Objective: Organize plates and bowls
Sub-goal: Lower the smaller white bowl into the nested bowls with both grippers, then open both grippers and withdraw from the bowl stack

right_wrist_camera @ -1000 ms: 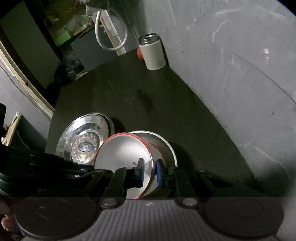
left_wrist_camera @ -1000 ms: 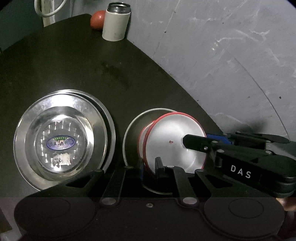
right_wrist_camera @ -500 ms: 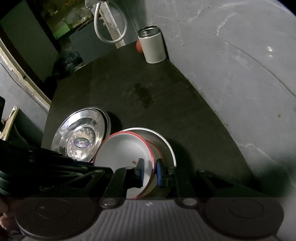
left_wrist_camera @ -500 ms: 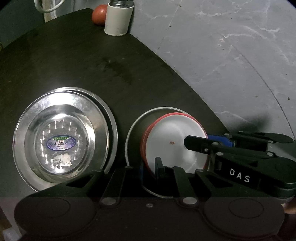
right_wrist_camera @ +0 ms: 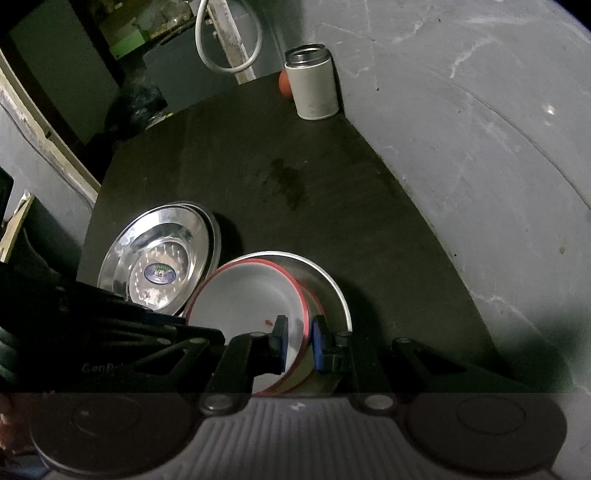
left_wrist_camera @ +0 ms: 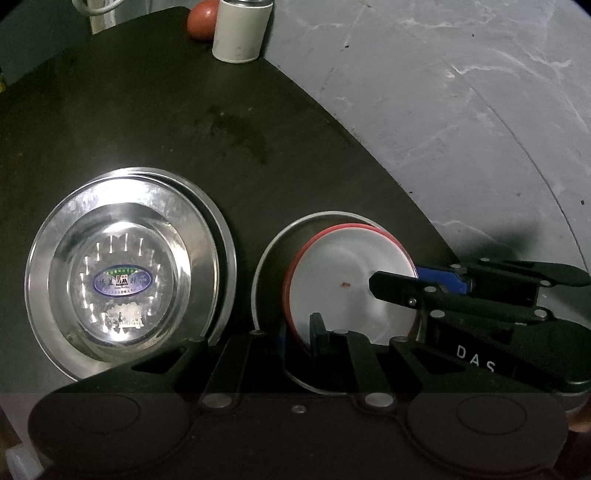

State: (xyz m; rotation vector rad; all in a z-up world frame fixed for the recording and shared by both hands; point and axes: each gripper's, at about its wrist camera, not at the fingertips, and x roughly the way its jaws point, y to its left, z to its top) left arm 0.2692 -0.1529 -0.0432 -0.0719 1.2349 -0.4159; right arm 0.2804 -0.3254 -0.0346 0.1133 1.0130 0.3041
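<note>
On the dark worktop (left_wrist_camera: 155, 110): two stacks side by side, near edge.
Left stack: steel plates (left_wrist_camera: 129, 269), nested, sticker showing in the middle.
Right stack: red-rimmed white bowl (left_wrist_camera: 343, 273) sitting in a steel bowl (right_wrist_camera: 328, 280).
Right tool (right_wrist_camera: 298, 339): pinching the white bowl's red rim, one pad inside, one outside.
Left tool (left_wrist_camera: 297, 334): narrow, straddling the same bowl's near rim; contact unclear.
Far corner: white canister (right_wrist_camera: 313, 86), orange ball (left_wrist_camera: 201, 18) just behind.
</note>
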